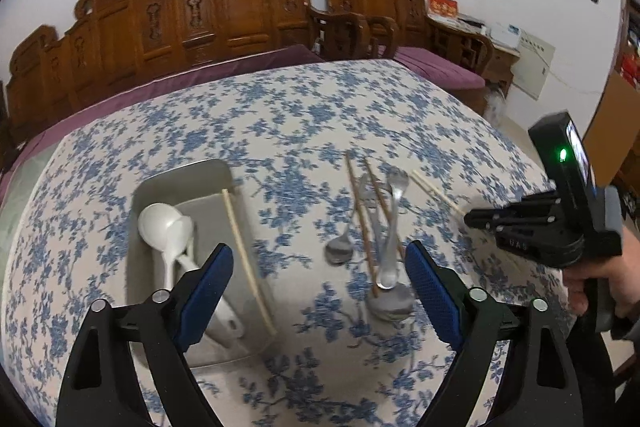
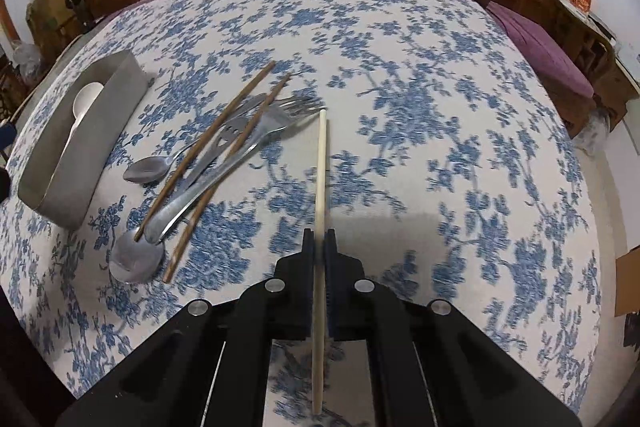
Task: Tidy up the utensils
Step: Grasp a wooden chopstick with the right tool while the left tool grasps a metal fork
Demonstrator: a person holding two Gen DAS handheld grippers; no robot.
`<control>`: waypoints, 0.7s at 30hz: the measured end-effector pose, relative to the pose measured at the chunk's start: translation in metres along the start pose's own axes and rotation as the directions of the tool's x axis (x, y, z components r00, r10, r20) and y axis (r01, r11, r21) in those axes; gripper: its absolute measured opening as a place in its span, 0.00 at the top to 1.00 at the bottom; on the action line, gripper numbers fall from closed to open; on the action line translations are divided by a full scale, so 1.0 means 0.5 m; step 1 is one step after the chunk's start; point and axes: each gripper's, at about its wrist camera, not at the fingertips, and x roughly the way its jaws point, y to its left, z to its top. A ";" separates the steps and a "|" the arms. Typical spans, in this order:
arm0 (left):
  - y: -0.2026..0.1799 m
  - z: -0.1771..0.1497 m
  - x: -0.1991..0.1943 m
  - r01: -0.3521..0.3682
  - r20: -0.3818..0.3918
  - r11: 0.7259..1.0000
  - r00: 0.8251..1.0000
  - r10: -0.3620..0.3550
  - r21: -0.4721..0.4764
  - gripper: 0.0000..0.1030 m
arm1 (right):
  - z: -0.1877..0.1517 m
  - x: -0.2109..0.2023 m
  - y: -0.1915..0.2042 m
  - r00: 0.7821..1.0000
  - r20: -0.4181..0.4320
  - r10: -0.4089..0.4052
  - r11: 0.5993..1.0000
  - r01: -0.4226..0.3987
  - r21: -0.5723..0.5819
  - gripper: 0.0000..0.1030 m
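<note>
Right gripper [image 2: 319, 241] clamped the pale chopstick [image 2: 321, 167], pointing twelve o'clock; left gripper [image 1: 320, 283] gaped; thin stick might pivot loose.

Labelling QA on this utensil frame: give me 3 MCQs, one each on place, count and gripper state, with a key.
1. Where are the white spoons?
A) in the grey tray
B) on the tablecloth
C) in a gripper

2. How many brown chopsticks lie on the metal cutlery pile?
A) one
B) two
C) four

3. What is the right hand-held gripper doing?
A) open, empty
B) shut on a fork
C) shut on the pale chopstick

Key: A, both sit inside the tray; B, two brown sticks cross the pile; C, the pale stick runs between closed jaws.
</note>
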 end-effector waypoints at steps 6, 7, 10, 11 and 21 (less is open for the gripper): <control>-0.050 -0.001 0.065 0.037 -0.080 0.999 0.996 -0.035 0.020 0.29 | -0.025 -0.032 -0.045 1.000 0.022 0.022 1.000 -0.023 0.014 0.94; -0.057 0.001 0.075 0.038 -0.089 0.999 0.995 -0.036 0.024 0.32 | -0.028 -0.037 -0.050 0.999 0.025 0.028 1.000 -0.028 0.011 0.94; -0.086 0.010 0.112 0.050 -0.119 0.997 0.992 -0.044 0.051 0.34 | -0.041 -0.050 -0.061 0.998 0.034 0.046 0.999 -0.047 0.006 0.94; -0.093 0.013 0.124 0.055 -0.129 0.997 0.991 -0.047 0.056 0.36 | -0.045 -0.053 -0.063 0.998 0.036 0.052 0.999 -0.053 0.006 0.94; -0.147 0.058 0.247 0.064 -0.232 0.992 0.972 -0.037 0.109 0.62 | -0.049 -0.068 -0.088 0.994 0.065 0.089 0.996 -0.090 0.017 0.94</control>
